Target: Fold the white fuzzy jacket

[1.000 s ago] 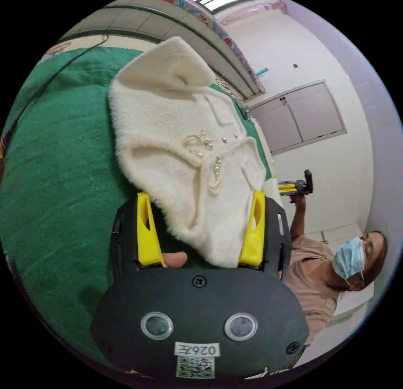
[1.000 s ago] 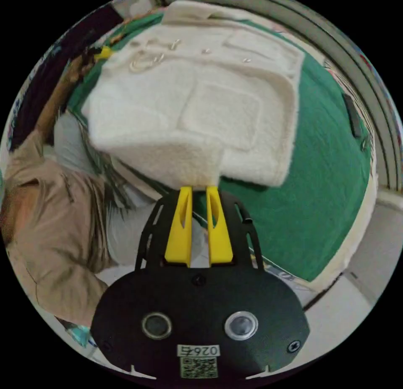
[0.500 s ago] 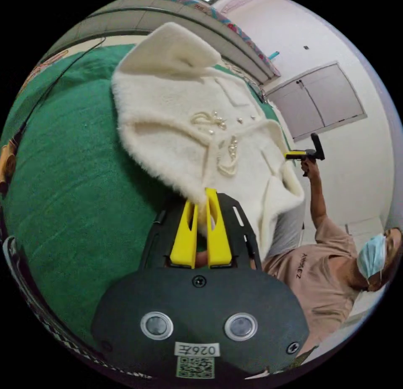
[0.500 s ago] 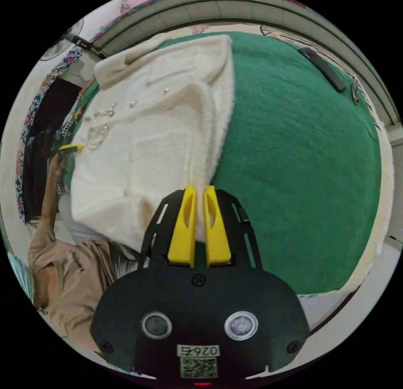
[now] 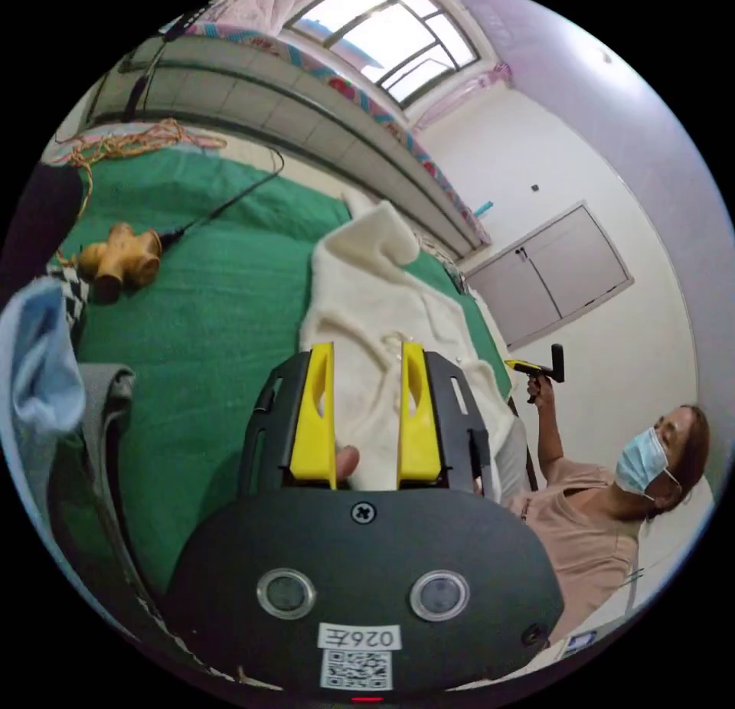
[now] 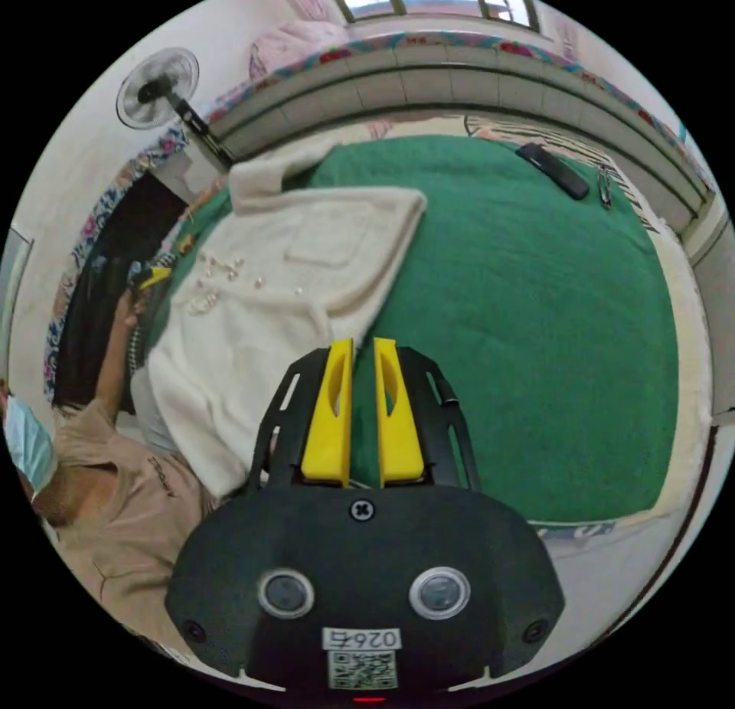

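The left gripper (image 5: 366,364) has its jaws parted with jacket (image 5: 367,322) fabric lying between them, not pinched, as far as I can tell. The right gripper (image 6: 361,357) has its jaws nearly together on nothing, poised above the jacket's (image 6: 260,295) nearest corner; whether it touches the fabric I cannot tell.

The jacket looks laid out but not folded, so the step in hand is probably choosing the next hold. Each gripper should take the full thickness of the edge, deep enough that the pile does not slip. Both should then carry the fabric across level, or the fold will skew. The pearl trim (image 6: 218,269) should be kept out of the jaws.

The jacket is cream and thick-piled. It lies along the bed's (image 6: 536,318) near edge, one part hanging over beside the person (image 6: 115,494). A patch pocket faces up, and its collar points to the far edge.
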### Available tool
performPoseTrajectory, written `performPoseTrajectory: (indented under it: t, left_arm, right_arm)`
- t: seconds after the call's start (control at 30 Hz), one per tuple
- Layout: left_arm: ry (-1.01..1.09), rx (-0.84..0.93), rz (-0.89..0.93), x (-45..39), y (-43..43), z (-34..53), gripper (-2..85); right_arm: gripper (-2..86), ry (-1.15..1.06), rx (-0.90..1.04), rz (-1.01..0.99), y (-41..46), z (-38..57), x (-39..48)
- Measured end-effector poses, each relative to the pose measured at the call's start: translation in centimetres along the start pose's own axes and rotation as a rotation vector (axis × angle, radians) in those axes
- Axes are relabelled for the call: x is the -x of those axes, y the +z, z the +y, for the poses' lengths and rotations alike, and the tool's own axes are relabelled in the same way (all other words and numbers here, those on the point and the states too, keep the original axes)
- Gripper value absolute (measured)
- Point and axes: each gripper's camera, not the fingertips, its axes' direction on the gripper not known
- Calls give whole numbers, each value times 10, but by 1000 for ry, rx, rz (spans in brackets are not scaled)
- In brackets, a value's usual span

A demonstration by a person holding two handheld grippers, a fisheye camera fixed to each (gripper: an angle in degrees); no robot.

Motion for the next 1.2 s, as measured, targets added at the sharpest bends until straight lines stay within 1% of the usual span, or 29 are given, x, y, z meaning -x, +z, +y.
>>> performPoseTrajectory:
  t: [0.07, 0.13, 0.23, 0.3, 0.33, 0.37, 0.4, 0.43, 0.47, 0.5, 0.53, 0.57, 0.6, 0.63, 0.67, 0.7, 0.77, 0.8, 0.87, 0.9, 0.93, 0.97, 1.0, 1.03, 1.07, 1.1, 1.13, 1.17, 1.2]
  left_arm:
    - [34, -90, -38, -7, 4, -19, 170]
    - [52, -77, -64, -11, 22, -40, 196]
    - [50, 66, -168, -11, 74, -79, 236]
    - [41, 185, -268, -9, 113, -97, 240]
    - [36, 277, -316, -7, 142, -106, 215]
    - [27, 309, -489, -14, 158, -110, 158]
    - [90, 305, -578, -23, 165, -110, 113]
    - [218, 346, -525, -40, 182, -110, 58]
    - [223, 348, -491, -50, 190, -112, 37]
    - [250, 347, -489, -56, 193, -112, 34]
    - [272, 295, -496, -64, 192, -115, 28]
    - [236, 213, -504, -63, 183, -121, 30]
    - [187, 183, -496, -58, 178, -125, 31]
    - [74, 124, -399, -43, 166, -131, 40]
    - [7, 77, -278, -32, 158, -130, 53]
    - [-16, 71, -245, -28, 156, -128, 61]
    - [18, 129, -284, -34, 145, -105, 94]
    - [50, 155, -303, -39, 142, -95, 96]
    - [156, 298, -315, -59, 134, -43, 104]
    - [167, 346, -295, -64, 133, -28, 106]
    - [176, 456, -238, -72, 132, 4, 111]
    - [179, 558, -177, -82, 132, 39, 117]
    - [178, 603, -151, -87, 133, 56, 120]
    - [186, 692, -104, -99, 137, 89, 141]
    - [196, 776, -89, -110, 144, 119, 176]
    - [210, 815, -85, -115, 149, 133, 188]
    - [257, 783, -99, -129, 153, 151, 212]
    - [293, 733, -181, -143, 155, 161, 206]
    - [324, 758, -240, -148, 160, 164, 203]
  right_arm:
    - [59, 36, -54, -31, 7, -13, -10]
    - [76, 58, -61, -29, 24, -29, -20]
    - [110, 99, -29, -4, 63, -56, -35]
    - [139, 127, 15, -34, 100, -72, -40]
    - [144, 132, 37, -35, 110, -74, -39]
    - [91, 154, 55, 79, 122, -76, -30]
    - [45, 75, 6, 227, 125, -73, -9]
    - [25, -6, 8, 226, 129, -72, 3]
    - [1, -51, 46, 263, 139, -70, 21]
    - [-7, -147, 52, 353, 143, -68, 43]
    - [-8, -191, 41, 412, 142, -68, 53]
    - [-10, -253, -31, 568, 138, -69, 70]
    - [-10, -281, -76, 673, 137, -77, 75]
    - [-10, -264, -78, 690, 137, -85, 74]
    - [-8, -169, -54, 664, 136, -100, 66]
    - [-4, -71, -85, 594, 127, -108, 62]
    - [7, -25, -165, 511, 109, -101, 69]
    - [15, -61, -200, 467, 99, -87, 82]
    - [20, -156, -194, 358, 91, -54, 105]
    - [19, -239, -140, 242, 92, -24, 122]
    - [18, -285, -112, 165, 94, -8, 130]
    - [12, -359, -46, -6, 101, 27, 147]
    - [6, -392, 25, -171, 111, 62, 162]
    - [3, -407, 46, -245, 117, 79, 170]
    - [-1, -440, 94, -378, 130, 114, 189]
    - [-2, -443, 153, -454, 146, 145, 207]
    - [0, -448, 175, -479, 154, 159, 216]
    - [3, -461, 204, -513, 171, 185, 235]
    - [14, -462, 254, -500, 191, 207, 255]
